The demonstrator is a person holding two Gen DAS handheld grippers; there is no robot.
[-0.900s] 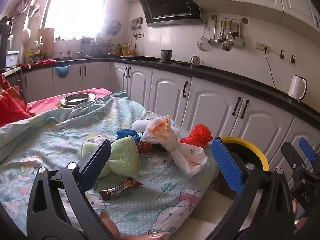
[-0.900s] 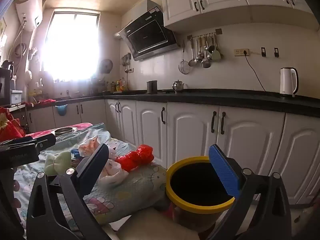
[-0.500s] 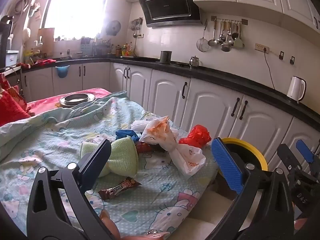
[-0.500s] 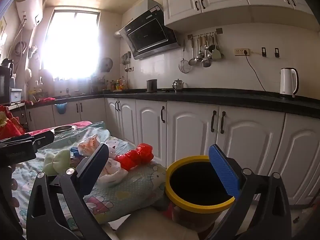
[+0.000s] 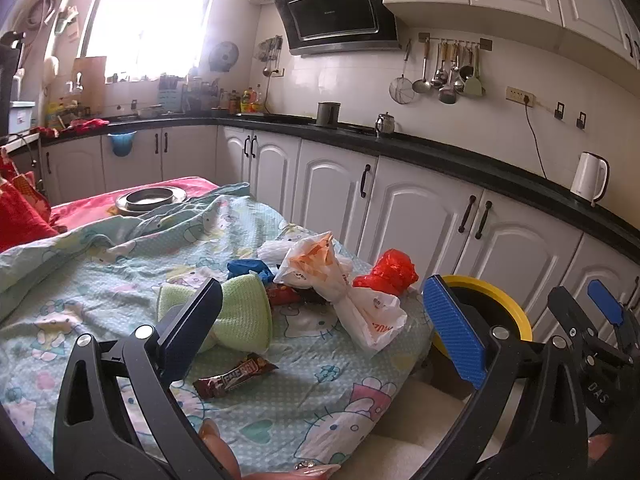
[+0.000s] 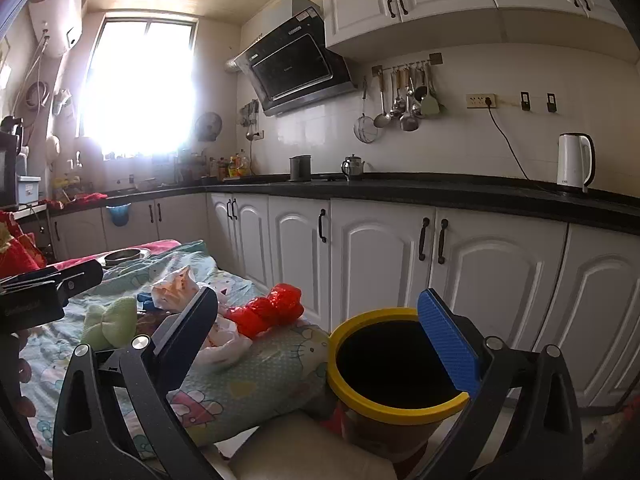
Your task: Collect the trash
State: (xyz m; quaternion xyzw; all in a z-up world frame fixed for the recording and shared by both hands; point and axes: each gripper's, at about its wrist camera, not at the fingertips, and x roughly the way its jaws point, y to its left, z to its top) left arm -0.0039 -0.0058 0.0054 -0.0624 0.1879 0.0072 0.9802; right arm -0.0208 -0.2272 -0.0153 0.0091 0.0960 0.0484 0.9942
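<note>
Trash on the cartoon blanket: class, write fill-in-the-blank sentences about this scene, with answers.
1. The crumpled bag nearest the bin is ____.
2. The bin has a ____ rim.
3. The left claw is open and holds ____.
4. The snack bar wrapper lies in front of the ____ cloth.

Answers: red; yellow; nothing; green

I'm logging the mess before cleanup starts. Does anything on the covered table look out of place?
Yes: litter on the patterned cloth: a white-orange plastic bag, a crumpled red bag, a blue scrap and a brown snack wrapper, all outside the yellow-rimmed bin.
</note>
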